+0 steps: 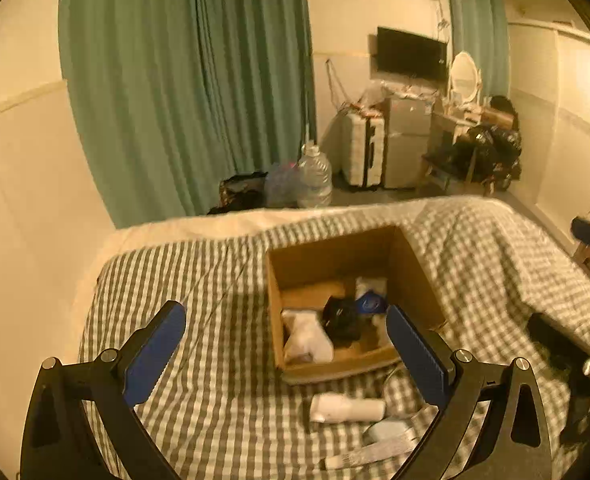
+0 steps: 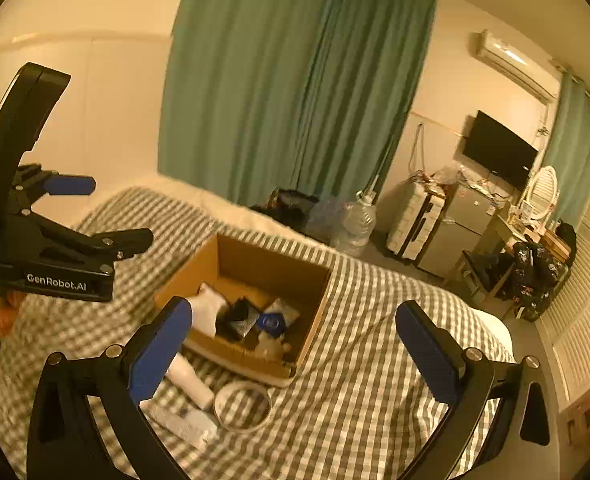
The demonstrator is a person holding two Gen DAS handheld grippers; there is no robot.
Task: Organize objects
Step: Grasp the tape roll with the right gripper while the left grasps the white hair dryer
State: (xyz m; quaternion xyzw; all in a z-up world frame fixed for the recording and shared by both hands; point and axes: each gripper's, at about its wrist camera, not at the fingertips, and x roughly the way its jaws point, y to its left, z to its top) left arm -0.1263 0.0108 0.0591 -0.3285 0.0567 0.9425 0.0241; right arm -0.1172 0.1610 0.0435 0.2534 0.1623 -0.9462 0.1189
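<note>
Though open, box (image 2: 231, 256) part-filled

An open brown cardboard box (image 1: 335, 264) sits on the checked bed cover, just right of centre in the left wrist view and at mid-frame in the right wrist view. Inside it lie a crumpled white item (image 1: 309, 336) at the left, a black item (image 1: 341, 318) in the middle and a blue-and-white packet (image 1: 371, 300) toward the back right. In front of the box, lower in the frame, a white tube (image 1: 347, 408) lies on its side on the cover. Beside it are a flat white packet (image 2: 183, 424) and a thin white ring (image 2: 242, 406), lying flat.
</note>
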